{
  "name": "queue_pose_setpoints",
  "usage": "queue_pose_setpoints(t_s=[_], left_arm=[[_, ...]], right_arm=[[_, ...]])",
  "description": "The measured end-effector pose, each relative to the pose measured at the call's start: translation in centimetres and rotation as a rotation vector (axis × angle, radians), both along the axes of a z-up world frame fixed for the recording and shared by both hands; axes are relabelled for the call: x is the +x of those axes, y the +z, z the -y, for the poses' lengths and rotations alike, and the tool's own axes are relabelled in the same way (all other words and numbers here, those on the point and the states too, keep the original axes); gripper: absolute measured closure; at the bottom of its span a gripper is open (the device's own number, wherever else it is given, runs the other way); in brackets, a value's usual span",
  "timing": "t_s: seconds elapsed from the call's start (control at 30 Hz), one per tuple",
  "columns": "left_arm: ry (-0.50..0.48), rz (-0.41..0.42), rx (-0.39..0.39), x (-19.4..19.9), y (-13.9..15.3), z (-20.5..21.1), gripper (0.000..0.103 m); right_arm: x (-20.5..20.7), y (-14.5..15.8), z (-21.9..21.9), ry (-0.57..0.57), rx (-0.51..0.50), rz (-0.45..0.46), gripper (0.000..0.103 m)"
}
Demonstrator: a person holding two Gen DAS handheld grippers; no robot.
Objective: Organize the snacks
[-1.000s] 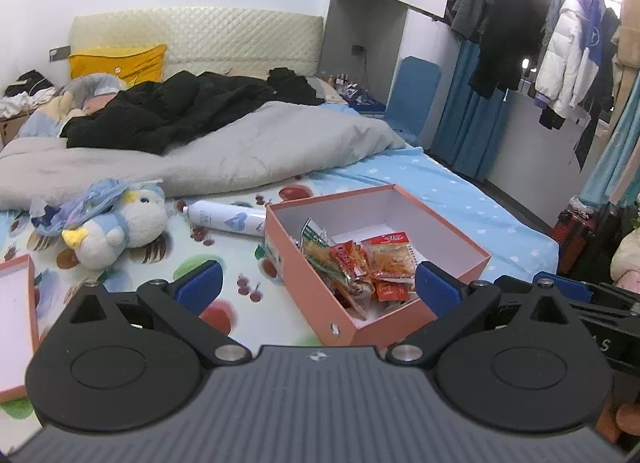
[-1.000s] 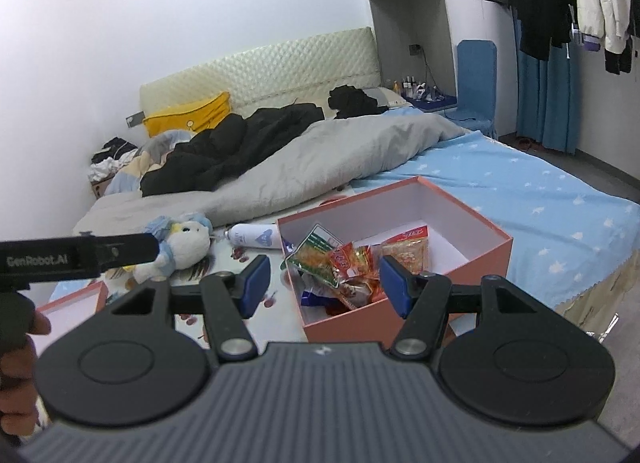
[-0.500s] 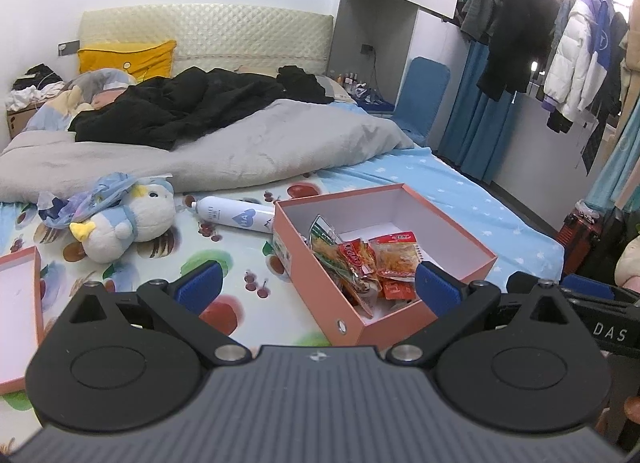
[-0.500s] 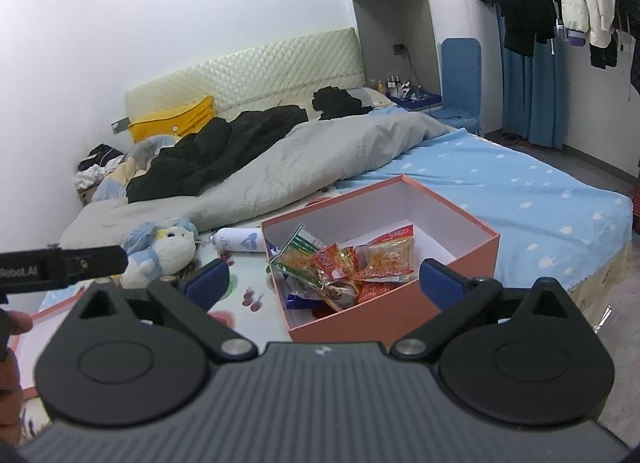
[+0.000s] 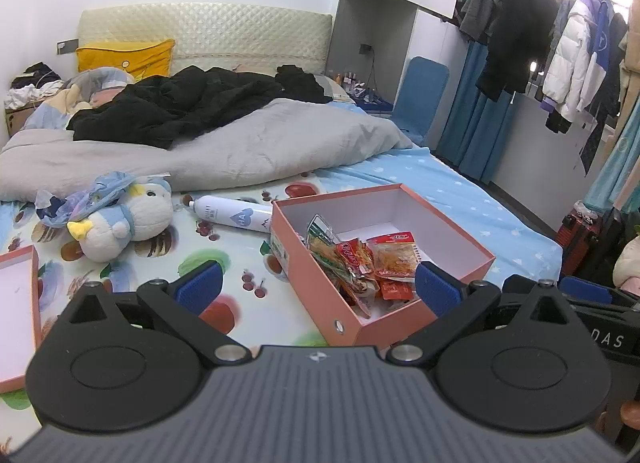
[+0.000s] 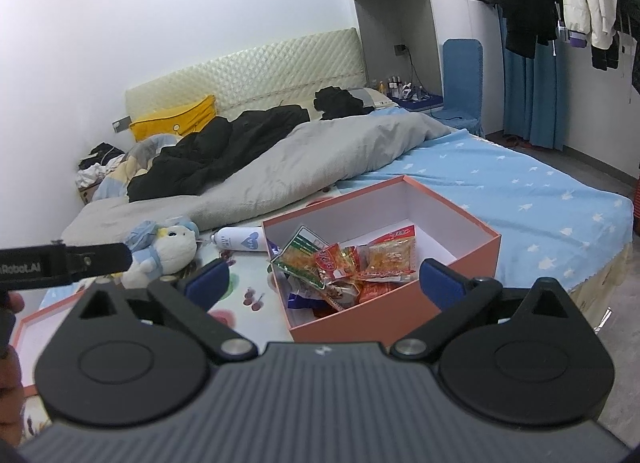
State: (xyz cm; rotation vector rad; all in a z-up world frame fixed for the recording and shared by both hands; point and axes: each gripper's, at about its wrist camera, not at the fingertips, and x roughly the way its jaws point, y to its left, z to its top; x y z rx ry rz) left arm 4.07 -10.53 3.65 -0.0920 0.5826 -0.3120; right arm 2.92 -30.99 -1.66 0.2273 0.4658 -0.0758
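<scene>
An open salmon-pink box (image 5: 456, 241) (image 6: 460, 259) sits on the bed and holds several snack packets (image 5: 360, 263) (image 6: 348, 263) piled at its near end. My left gripper (image 5: 318, 289) is open and empty, held back from the box's near left corner. My right gripper (image 6: 322, 281) is open and empty, also held back from the box, in front of the snack pile. The right gripper's body (image 5: 592, 303) shows at the right edge of the left wrist view, and the left gripper's body (image 6: 60, 263) shows at the left of the right wrist view.
The box lid (image 5: 16, 303) (image 6: 36, 327) lies open side up at the left. A plush toy (image 5: 124, 223) (image 6: 164, 251) and a white bottle (image 5: 232, 215) (image 6: 240, 241) lie behind the box. A grey duvet (image 5: 240, 151) and black clothes (image 5: 180, 103) cover the far bed.
My right gripper has opened wide from a narrower gap. Both grippers have drawn back slightly from the box. The snacks and box have not moved.
</scene>
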Motion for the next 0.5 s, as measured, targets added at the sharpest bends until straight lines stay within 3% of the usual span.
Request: queue_pose_setpoints(t_s=[0.5], left_arm=[[0.004, 0.006, -0.001, -0.16, -0.25, -0.27, 0.0]], right_arm=[[0.14, -0.02, -0.05, 0.0, 0.004, -0.003, 0.0]])
